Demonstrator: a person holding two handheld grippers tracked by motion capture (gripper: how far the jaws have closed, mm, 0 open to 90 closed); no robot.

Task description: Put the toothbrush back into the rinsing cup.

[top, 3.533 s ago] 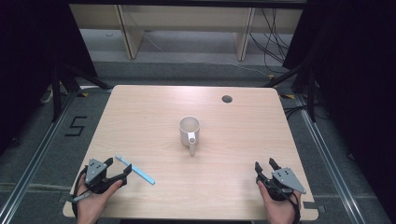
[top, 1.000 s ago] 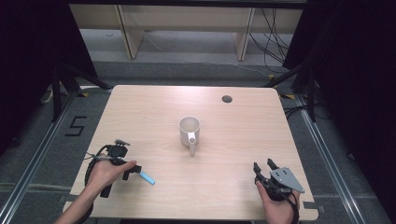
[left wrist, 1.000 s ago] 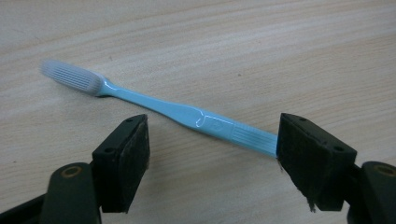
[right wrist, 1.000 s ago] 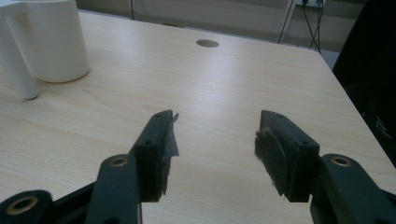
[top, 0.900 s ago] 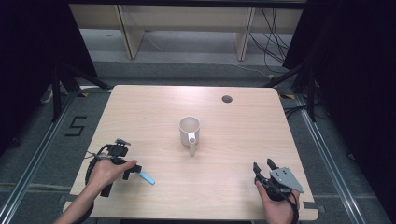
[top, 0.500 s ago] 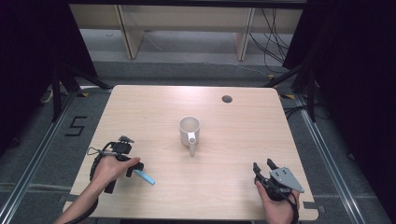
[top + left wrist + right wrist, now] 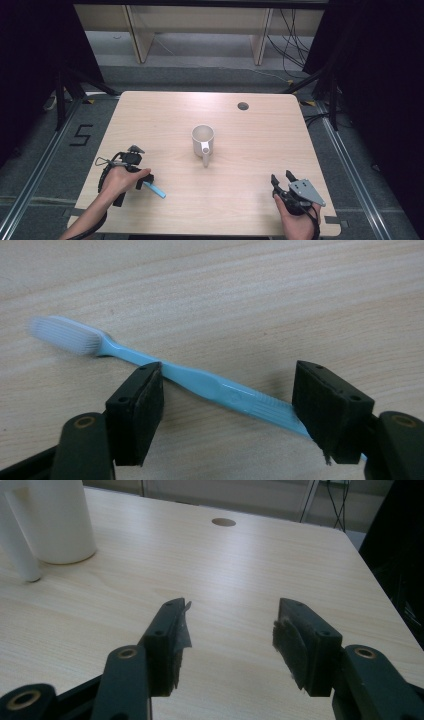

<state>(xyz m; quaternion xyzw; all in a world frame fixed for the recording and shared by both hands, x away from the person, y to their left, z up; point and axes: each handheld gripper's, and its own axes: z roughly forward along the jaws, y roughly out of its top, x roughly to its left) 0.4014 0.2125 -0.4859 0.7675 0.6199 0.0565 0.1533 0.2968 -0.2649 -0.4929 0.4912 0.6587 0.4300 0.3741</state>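
The blue toothbrush lies flat on the desk near its front left corner, and our left gripper straddles its handle with fingers spread, not yet clamping. Closing so low and skewed, we judge, could pivot or skid the handle away. The white mug stands mid-desk. Our right gripper rests released, front right. A floor marking reads "5".

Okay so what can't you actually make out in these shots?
- Toothbrush: in the left gripper view its handle end is hidden behind one jaw of the left tongs, and its bristles are blurred.
- Mug: top cut off by the right gripper view's edge.
- Inside the mug: bottom too small to make out in the high view.
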